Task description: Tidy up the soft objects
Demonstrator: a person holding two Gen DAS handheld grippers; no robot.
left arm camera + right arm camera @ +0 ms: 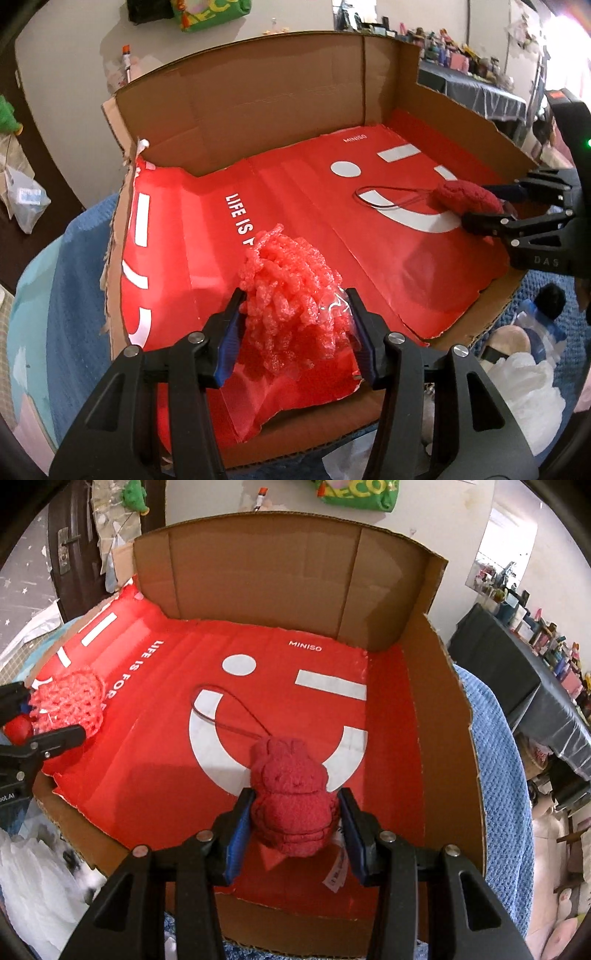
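lining cardboard box (424, 709), red miniso bag (155, 775), cluttered room

Bright red paper liner (155, 775) printed with white smiley face and white lettering, inside plain brown cardboard box (258, 576). Pale coral-pink foam net bundle (291, 295); deep crimson fuzzy knitted plush (291, 794). Light blue knit blanket (495, 760) beneath.
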